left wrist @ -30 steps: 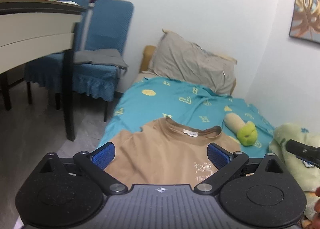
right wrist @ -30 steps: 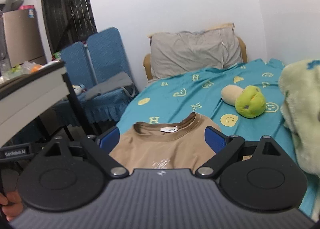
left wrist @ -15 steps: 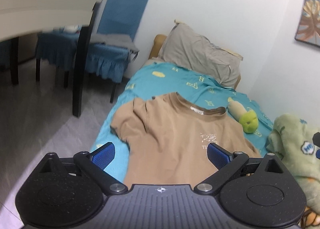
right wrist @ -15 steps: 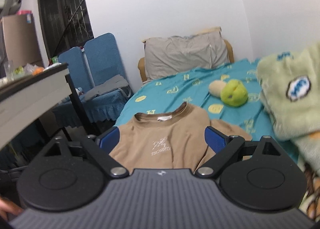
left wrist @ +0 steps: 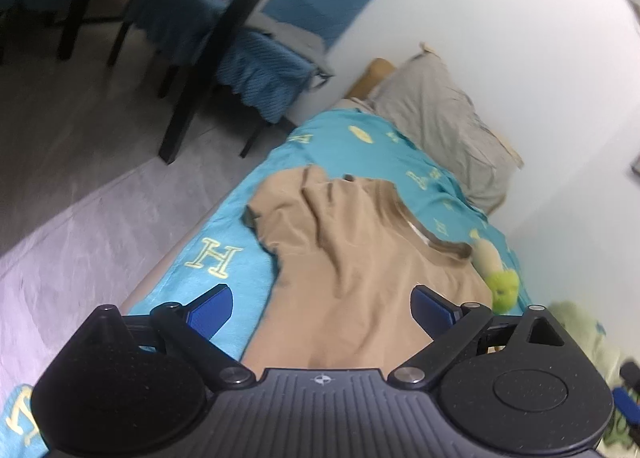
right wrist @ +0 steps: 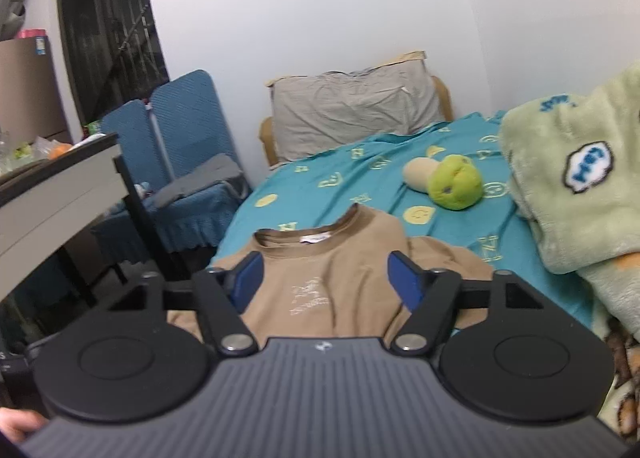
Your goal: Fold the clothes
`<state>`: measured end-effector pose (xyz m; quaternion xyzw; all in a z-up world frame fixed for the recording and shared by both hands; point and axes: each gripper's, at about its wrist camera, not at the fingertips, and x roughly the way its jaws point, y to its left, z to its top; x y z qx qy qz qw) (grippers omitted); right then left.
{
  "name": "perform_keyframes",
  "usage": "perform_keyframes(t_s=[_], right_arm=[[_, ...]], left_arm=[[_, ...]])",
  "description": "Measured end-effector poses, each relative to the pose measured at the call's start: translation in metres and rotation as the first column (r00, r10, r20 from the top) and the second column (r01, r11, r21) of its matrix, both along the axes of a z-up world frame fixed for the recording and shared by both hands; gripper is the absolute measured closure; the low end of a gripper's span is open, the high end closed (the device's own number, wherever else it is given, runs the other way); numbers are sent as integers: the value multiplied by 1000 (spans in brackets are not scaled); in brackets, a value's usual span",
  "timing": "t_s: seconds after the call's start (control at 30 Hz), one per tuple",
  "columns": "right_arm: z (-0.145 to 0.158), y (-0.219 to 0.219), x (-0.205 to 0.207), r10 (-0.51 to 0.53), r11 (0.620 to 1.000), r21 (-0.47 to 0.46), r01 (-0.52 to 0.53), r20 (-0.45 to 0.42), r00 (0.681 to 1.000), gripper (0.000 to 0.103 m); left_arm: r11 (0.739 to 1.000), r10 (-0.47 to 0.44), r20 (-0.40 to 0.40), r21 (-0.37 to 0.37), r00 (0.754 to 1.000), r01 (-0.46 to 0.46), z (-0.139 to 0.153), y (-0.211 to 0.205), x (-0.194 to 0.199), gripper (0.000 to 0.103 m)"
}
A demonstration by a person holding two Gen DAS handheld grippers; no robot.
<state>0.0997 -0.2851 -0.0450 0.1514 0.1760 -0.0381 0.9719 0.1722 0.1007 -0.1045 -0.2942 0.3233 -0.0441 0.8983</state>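
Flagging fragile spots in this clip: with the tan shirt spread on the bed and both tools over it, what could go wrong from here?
1. The tan shirt has a bunched sleeve near the bed edge; it may fold crooked.
2. The right tool, whose jaws have just been closing with no cloth pinched, may shut on nothing.
3. The green plush toy lies near the collar and could snag.
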Motion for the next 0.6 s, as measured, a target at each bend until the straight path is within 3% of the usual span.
perform_keyframes(t_s=[0.07,0.13,0.23,0.43,0.6], right_arm=[[-1,-2,1,-10,1000,4,10,-15,1000,70],[-3,-4,1,-19,1000,9,19,-24,1000,76],[-2,-9,-1,-36,998,44,37,-26,999,76],[-3,-24,-2,-48,986,159,51,-23,999,75],[-13,-34,8,-37,969,244,47,-48,998,70]], left_arm=[[1000,20,-15,-11,1000,-20,-4,2,5,8],[1000,19,-31,-4,999,-19,-9,0,14,10],[1000,22,-48,-21,999,-23,-13,-2,29,12],[976,67,-52,-202,996,-76,-29,-5,67,17],[963,126,-71,-232,990,-139,-47,-9,103,20]])
